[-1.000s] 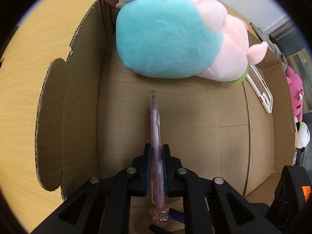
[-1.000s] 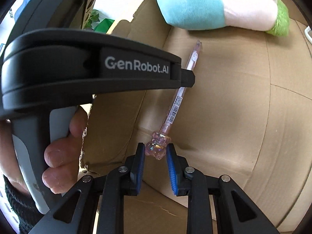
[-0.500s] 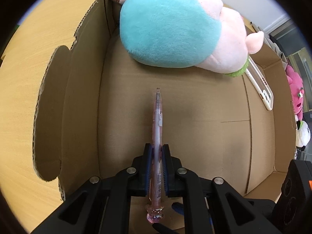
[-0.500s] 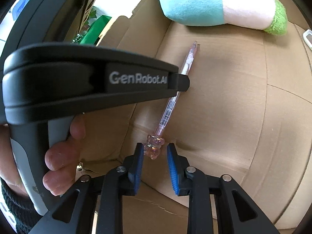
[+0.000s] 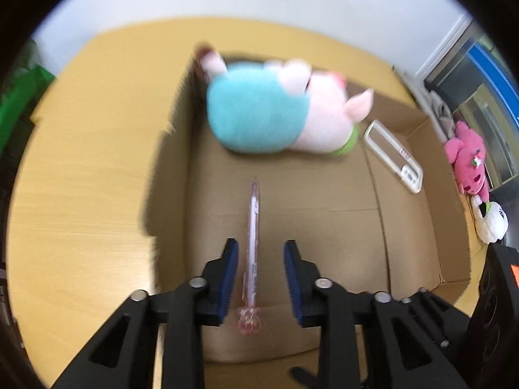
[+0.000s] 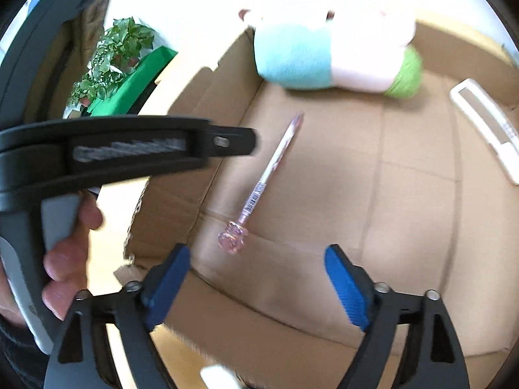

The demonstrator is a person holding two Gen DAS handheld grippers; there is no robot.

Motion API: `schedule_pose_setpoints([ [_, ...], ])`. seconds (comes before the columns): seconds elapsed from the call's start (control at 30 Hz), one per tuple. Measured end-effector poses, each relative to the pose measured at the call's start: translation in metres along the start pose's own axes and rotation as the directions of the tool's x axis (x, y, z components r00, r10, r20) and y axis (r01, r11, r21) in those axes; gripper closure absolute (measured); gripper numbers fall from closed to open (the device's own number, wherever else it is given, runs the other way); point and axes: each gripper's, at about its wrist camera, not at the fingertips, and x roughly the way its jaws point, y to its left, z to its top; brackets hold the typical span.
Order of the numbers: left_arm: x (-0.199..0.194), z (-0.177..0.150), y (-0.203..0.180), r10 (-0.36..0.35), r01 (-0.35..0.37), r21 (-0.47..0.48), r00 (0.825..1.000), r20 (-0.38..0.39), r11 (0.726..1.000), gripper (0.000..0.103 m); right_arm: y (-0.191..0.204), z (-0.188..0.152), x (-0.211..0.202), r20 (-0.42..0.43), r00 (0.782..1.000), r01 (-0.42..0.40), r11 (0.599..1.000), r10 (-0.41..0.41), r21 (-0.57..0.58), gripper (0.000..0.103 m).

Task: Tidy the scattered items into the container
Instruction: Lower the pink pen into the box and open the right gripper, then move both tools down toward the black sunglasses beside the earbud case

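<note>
A pink transparent pen (image 5: 254,207) with a flower-shaped end lies loose on the floor of the open cardboard box (image 5: 324,227). My left gripper (image 5: 261,249) hangs above it, jaws opening, and the pads touch nothing. In the right wrist view the pen (image 6: 271,175) lies beyond my right gripper (image 6: 257,253), whose jaws are opening wide with nothing between them. The left gripper's black body (image 6: 129,149) and the hand (image 6: 68,253) holding it fill the left side. A teal and pink plush (image 5: 259,113) and a white phone case (image 5: 394,155) also lie in the box.
The box stands on a wooden table (image 5: 90,178). A pink plush (image 5: 467,162) and a white plush (image 5: 489,220) lie outside, past the box's right wall. A green plant (image 6: 110,55) stands off the table at the left.
The left gripper let go of the pen, which now lies on the box floor. Both grippers opened and rose away from the box, so more of the table shows.
</note>
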Motion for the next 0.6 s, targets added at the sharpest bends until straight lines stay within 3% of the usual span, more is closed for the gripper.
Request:
schedule_pose_setpoints([
  [0.1,-0.041,-0.024,-0.003,0.012,-0.015,0.022,0.991,0.131,1.0,0.051,0.012,-0.026,-0.039,0.084,0.996,0.037,0.999,-0.033,-0.039,0.007],
  [0.17,-0.065,-0.045,-0.001,0.001,-0.006,0.023,0.982,0.19,1.0,0.051,0.024,-0.059,-0.071,0.14,0.988,0.072,0.996,-0.064,-0.05,0.006],
  [0.23,-0.082,-0.066,-0.004,0.002,-0.008,0.026,0.972,0.236,1.0,0.051,0.027,-0.072,-0.085,0.174,0.981,0.1,0.993,-0.088,-0.06,0.005],
  [0.37,-0.097,-0.103,-0.023,0.036,-0.046,0.026,0.955,0.294,0.999,0.051,0.019,-0.095,-0.087,0.23,0.963,0.166,0.982,-0.143,-0.085,0.005],
  [0.6,-0.109,-0.156,-0.053,0.016,-0.02,0.007,0.932,0.362,1.0,0.051,0.012,-0.137,-0.114,0.282,0.939,0.23,0.969,-0.196,-0.093,0.003],
])
